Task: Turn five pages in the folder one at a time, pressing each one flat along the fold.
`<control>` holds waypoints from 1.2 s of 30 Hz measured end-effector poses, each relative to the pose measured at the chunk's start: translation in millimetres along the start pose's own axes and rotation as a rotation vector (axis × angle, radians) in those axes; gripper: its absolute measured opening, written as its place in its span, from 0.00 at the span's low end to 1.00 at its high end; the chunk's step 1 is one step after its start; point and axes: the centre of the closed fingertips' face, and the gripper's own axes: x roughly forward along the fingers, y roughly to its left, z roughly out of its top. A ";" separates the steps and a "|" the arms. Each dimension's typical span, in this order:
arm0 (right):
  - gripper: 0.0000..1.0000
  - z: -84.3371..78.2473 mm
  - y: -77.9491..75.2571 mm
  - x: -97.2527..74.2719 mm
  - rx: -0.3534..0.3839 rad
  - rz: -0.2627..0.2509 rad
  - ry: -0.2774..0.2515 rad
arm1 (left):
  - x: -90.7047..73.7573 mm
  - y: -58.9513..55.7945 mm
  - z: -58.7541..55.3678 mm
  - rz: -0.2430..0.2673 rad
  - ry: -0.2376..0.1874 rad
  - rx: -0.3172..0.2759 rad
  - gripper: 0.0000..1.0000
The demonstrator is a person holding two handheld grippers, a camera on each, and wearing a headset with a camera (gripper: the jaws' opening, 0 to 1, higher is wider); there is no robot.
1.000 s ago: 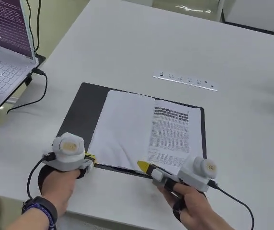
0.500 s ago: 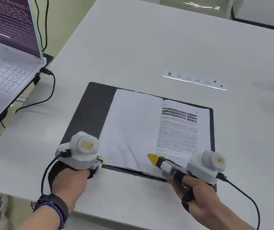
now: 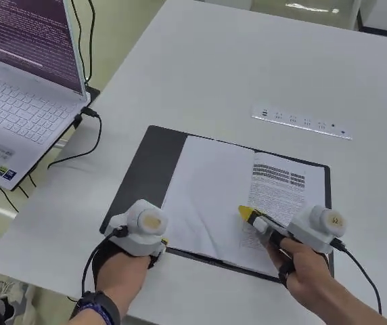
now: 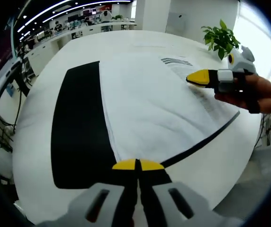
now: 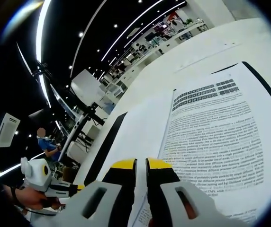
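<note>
- head view: flat black folder (image 3: 139,176) lay open on the plain white table (image 3: 247,61), left gripper (image 3: 161,242) at its near-left edge, right gripper (image 3: 246,212) with yellow tips over the printed white page (image 3: 281,186), just by the fold
- left gripper view: jaws squeezed together, tips at the folder's near edge
- right gripper view: jaws pretty much closed, holding nothing, over the fold

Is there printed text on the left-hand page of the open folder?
No: the left page is blank white; the printed text sits on the right page.
</note>
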 end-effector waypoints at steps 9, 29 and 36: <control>0.00 14.3 -12.6 21.5 0.012 -0.019 -0.031 | 0.6 0.6 -0.1 0.012 0.023 0.002 0.00; 0.00 54.8 -14.1 47.3 0.036 -0.033 -0.161 | 1.4 1.8 -0.1 0.014 0.010 -0.065 0.00; 0.00 72.8 -19.1 56.4 0.094 -0.051 -0.241 | 1.5 2.3 0.0 0.006 0.007 -0.084 0.00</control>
